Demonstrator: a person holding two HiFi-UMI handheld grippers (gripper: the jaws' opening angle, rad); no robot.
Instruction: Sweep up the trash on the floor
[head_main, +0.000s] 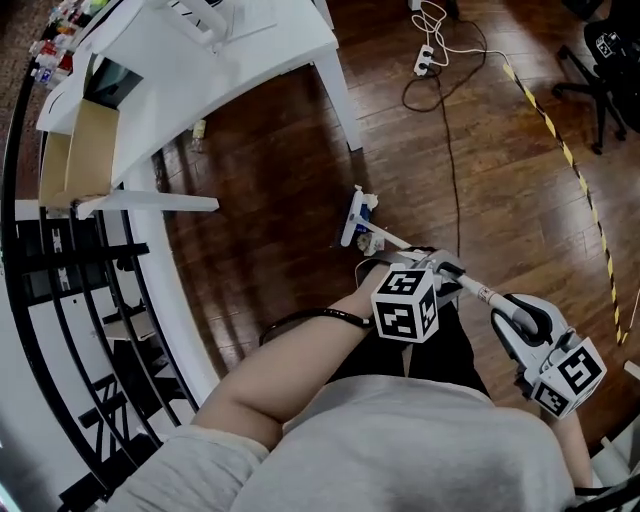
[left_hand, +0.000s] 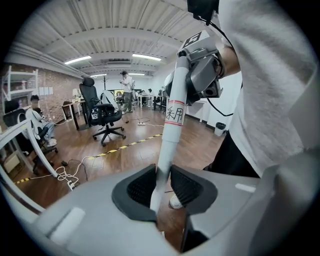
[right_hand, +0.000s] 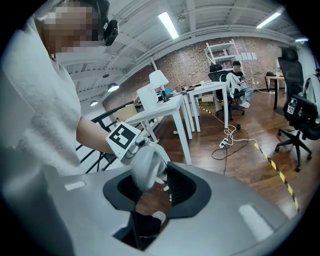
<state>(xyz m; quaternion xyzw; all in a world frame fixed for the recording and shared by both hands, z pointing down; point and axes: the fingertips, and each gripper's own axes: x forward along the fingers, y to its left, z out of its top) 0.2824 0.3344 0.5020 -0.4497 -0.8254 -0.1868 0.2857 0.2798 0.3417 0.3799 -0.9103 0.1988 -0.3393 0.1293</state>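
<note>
The white long-handled broom (head_main: 357, 217) rests its head on the dark wooden floor (head_main: 270, 200), near a leg of the white bench (head_main: 335, 85). The left claw (left_hand: 162, 186) is clamped on its shaft. The right claw (right_hand: 152, 181) grips its rounded grey handle end (right_hand: 145, 164).

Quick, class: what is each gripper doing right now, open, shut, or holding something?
Left gripper: shut on the broom handle, partway along its shaft.
Right gripper: shut on the same handle's grey top end.
</note>
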